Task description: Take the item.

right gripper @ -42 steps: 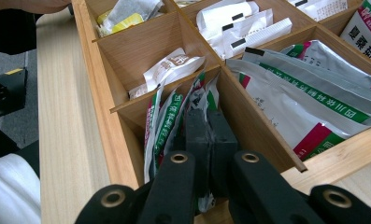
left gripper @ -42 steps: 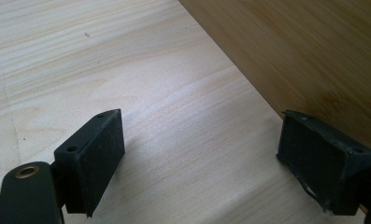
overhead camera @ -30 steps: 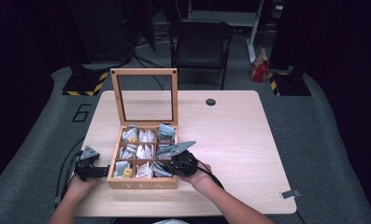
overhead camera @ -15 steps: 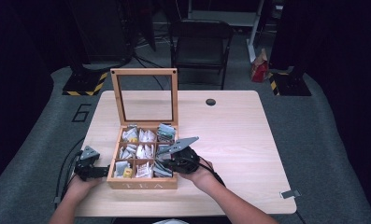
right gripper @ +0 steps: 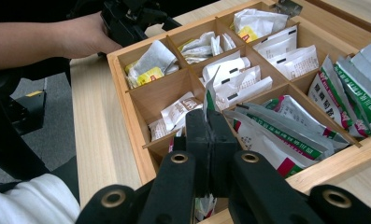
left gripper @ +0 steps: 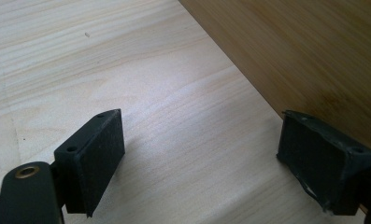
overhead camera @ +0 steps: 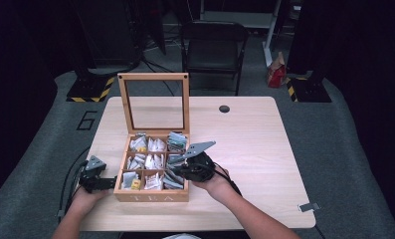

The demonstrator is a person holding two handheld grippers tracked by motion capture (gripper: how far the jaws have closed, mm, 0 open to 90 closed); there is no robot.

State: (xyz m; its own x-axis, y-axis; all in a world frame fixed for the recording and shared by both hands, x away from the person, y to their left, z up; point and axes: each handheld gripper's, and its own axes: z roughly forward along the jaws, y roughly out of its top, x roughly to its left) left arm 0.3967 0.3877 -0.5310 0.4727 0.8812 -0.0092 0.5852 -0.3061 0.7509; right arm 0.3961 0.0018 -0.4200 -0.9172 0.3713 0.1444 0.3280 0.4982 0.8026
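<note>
Tea sachet point(right gripper: 210, 95): we see a thin white paper packet standing on edge, pinched between the pressed-together jaws of the right claw point(right gripper: 210, 122). It sits just above the box's front-middle compartment, so we judge it is being lifted out or set in; we cannot tell which.

Tea box point(overhead camera: 151, 196): an open wooden box with thin dividers forming nine compartments, "TEA" lettered on its front wall, near the table's front-left part. Its lid point(overhead camera: 154, 102) stands upright at the back, a wooden frame around a clear pane, leaving the compartments reachable from above.

Contents: small white paper sachets, some with yellow tags point(right gripper: 150, 74), fill the left and middle compartments. Longer glossy foil packets point(right gripper: 286, 135) with green and red print lie slanted in the right column, too long to lie flat.

Left claw point(overhead camera: 109, 183): jaws spread and holding nothing, resting low on the table against the box's left wall. We judge it is there to brace the box while the other hand works. Its own view shows matte black rubbery pads point(left gripper: 101, 154) over pale wood grain, the darker box wall point(left gripper: 314, 56) touching the far pad.

Table point(overhead camera: 264, 149): light wood, smooth, with a small dark round port point(overhead camera: 224, 108) near the back edge.

Surroundings: a black folding chair point(overhead camera: 213, 47) behind the table, grey floor.
</note>
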